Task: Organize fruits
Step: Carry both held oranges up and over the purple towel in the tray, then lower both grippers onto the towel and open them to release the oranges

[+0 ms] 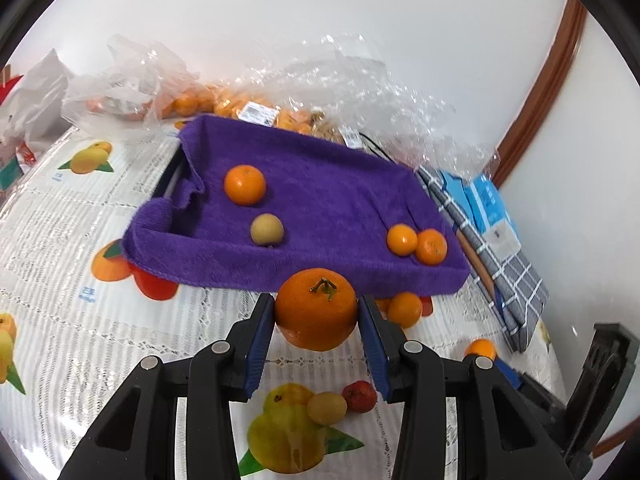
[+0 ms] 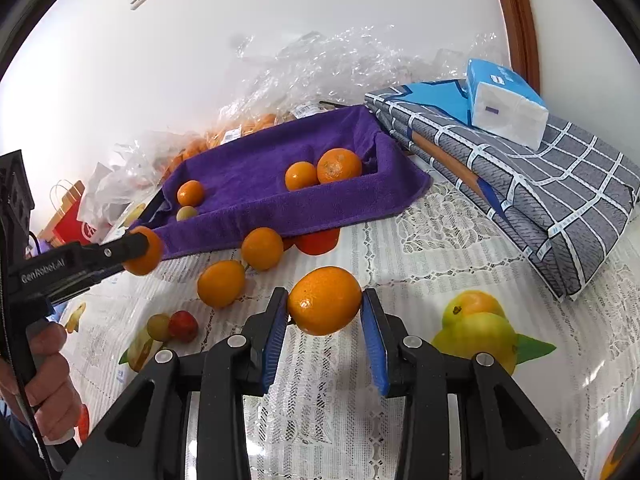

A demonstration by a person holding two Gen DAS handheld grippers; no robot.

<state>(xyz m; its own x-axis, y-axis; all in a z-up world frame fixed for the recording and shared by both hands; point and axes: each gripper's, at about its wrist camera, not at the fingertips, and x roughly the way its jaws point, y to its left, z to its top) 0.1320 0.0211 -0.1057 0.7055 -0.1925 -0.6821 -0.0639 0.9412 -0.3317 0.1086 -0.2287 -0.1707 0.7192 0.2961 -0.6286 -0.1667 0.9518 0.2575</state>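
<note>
A tray lined with a purple towel (image 1: 320, 200) (image 2: 256, 184) holds three oranges (image 1: 245, 184) (image 1: 401, 240) (image 1: 431, 246) and a small yellowish fruit (image 1: 267, 229). My left gripper (image 1: 316, 312) is shut on an orange with a green stem (image 1: 316, 307), just above the table in front of the tray; it also shows in the right wrist view (image 2: 142, 254). My right gripper (image 2: 325, 304) is shut on another orange (image 2: 325, 300) above the table. Two loose oranges (image 2: 262, 248) (image 2: 221, 283) lie in front of the tray.
The tablecloth (image 2: 420, 248) is lace with printed fruit. A small red fruit (image 2: 183, 326) and a greenish one (image 2: 159, 327) lie at left. Plastic bags of oranges (image 1: 240, 108) stand behind the tray. A folded checked cloth (image 2: 532, 184) with a tissue pack (image 2: 504, 104) lies at right.
</note>
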